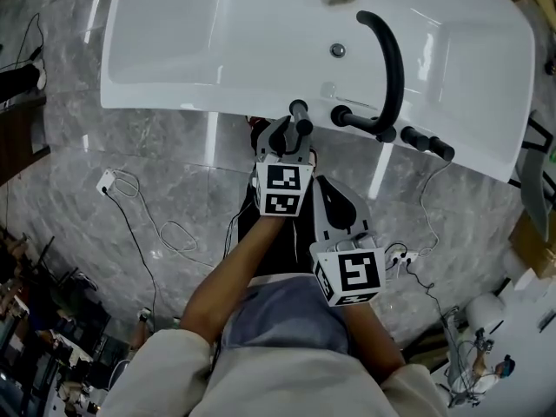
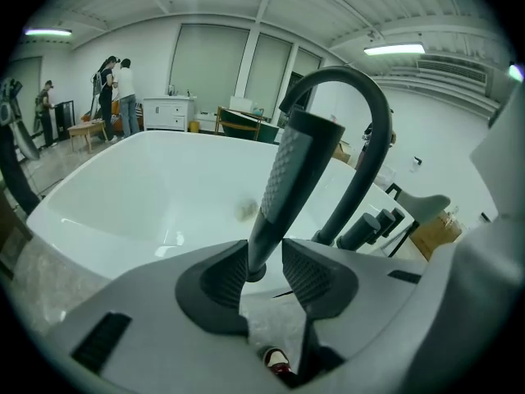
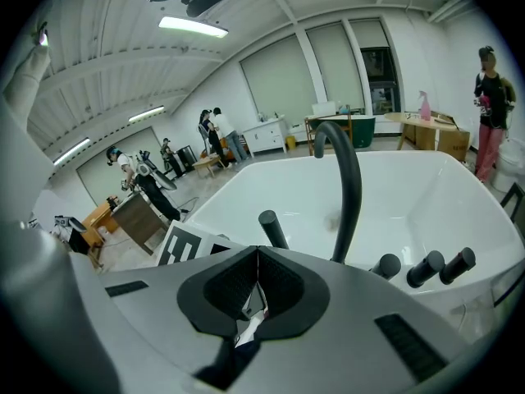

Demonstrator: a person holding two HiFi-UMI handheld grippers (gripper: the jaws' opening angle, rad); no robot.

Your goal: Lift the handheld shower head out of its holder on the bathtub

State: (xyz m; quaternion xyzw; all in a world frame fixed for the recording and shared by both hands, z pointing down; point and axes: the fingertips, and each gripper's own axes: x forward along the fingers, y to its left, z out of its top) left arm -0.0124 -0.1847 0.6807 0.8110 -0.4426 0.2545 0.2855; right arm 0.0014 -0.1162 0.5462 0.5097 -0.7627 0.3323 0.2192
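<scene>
Both arms reach forward and down from the bottom of the head view, pale sleeves pushed up to the elbows. The left forearm (image 1: 228, 272) is bare and stretched furthest. Its left tool (image 2: 264, 243) points slantwise down at the near rim of the bathtub (image 1: 217, 102), marker cube (image 1: 282, 189) facing up. Its jaws stand apart with the shower head handle (image 2: 289, 175) upright between the ribbed pads, which do not clamp it. The right tool (image 3: 257, 253) hangs lower and closer to the body, just right of and behind the left one. It is angled down likewise, and its jaws are pressed together with nothing between them.
</scene>
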